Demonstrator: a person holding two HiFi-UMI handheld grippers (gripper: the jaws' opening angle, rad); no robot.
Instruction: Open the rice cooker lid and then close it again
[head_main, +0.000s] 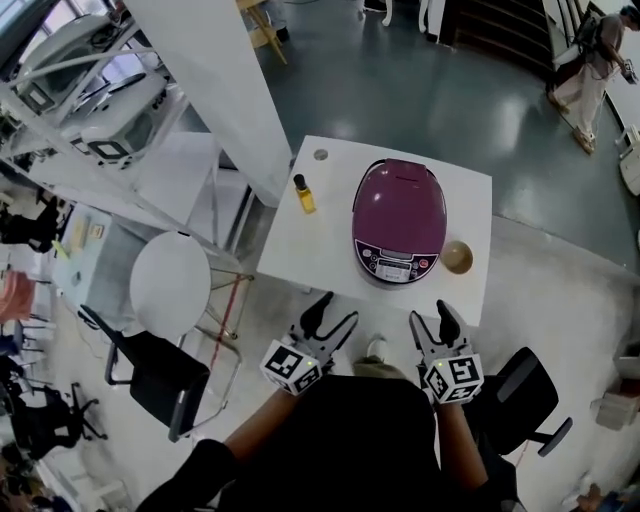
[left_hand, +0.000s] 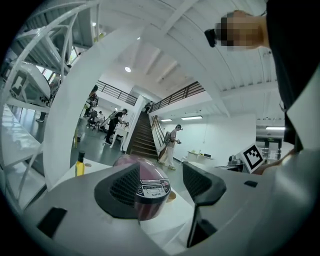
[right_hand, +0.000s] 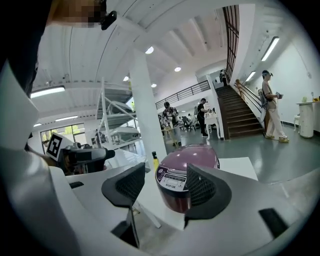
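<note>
- The white bench (head_main: 300, 250) is standing straight ahead of both grippers, with its near edge just beyond their fingertips.
- The purple rice cooker (head_main: 398, 215) is sitting on the right half of the bench, ahead of the right gripper and ahead and to the right of the left one. Its lid is lying shut, and its control panel is facing back toward the grippers.
- The left gripper (head_main: 338, 309) is hovering short of the bench's near edge and tilting toward the right. In the left gripper view (left_hand: 162, 182) its jaws are standing apart with nothing between them. The cooker (left_hand: 147, 192) is showing through the gap but sitting well beyond the tips.
- The right gripper (head_main: 430, 312) is hanging just beside the left one, also short of the bench edge. In the right gripper view (right_hand: 167, 185) its jaws are spread wide and holding nothing. The cooker (right_hand: 185, 175) is sitting ahead of them, out of contact.
- A small tan bowl (head_main: 457, 257) is resting on the bench just beside the cooker's right side, ahead of the right gripper.
- A small bottle (head_main: 304, 195) of yellow liquid with a dark cap is standing upright farther ahead of the left gripper, apart from the cooker's left side.
</note>
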